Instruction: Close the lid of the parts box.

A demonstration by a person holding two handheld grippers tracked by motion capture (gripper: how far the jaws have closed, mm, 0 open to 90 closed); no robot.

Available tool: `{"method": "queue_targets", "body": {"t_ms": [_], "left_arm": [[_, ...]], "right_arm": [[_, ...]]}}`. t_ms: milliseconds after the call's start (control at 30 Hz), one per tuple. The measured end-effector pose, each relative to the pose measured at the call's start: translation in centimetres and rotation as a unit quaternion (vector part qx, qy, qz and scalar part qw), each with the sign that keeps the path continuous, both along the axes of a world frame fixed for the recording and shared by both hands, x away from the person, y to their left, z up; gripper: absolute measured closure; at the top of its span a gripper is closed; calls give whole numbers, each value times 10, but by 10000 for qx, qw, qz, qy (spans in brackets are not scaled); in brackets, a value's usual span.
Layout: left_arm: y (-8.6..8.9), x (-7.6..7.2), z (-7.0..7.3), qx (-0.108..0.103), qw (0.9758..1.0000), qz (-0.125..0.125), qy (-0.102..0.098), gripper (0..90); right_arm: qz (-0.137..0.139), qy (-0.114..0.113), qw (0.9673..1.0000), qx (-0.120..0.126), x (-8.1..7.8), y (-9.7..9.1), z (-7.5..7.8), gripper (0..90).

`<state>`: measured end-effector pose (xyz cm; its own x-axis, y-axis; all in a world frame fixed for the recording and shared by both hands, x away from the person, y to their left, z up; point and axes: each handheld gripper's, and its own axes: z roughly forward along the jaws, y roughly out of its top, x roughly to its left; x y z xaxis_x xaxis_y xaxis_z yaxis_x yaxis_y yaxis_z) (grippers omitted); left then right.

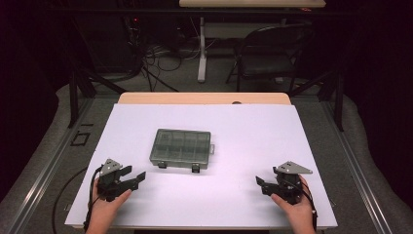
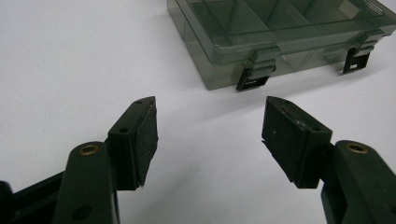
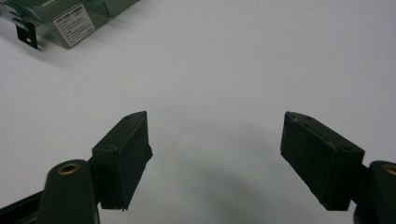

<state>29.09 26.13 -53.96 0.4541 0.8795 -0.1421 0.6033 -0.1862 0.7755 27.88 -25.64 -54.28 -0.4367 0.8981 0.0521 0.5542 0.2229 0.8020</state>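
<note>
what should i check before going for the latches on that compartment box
1. Left gripper open, nothing between its jaws: ok.
2. Right gripper open and empty: ok.
3. Compartment box lying flat on the white table, lid down: ok.
4. Both black latches, near one and far one, facing the person: ok.
5. Latches fastened or loose: cannot tell.
6. Bare table between each gripper and the box: ok.
</note>
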Motion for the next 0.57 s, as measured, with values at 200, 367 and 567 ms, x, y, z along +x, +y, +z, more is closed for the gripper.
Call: {"method": "queue_targets", "body": {"t_ms": [200,367,567], "left_arm": [[1,1,0,5,10000,41,-21,361],[4,0,0,22,10000,88,-15,361],[9,2,0,13,9999,171,-10,357]], "right_arm": [[-33,-60,10000,32,1,0,-2,235],[-104,-22,9999,23,2,1,-3,235],[-115,-72,9998,-117,1,0,-1,233]]}}
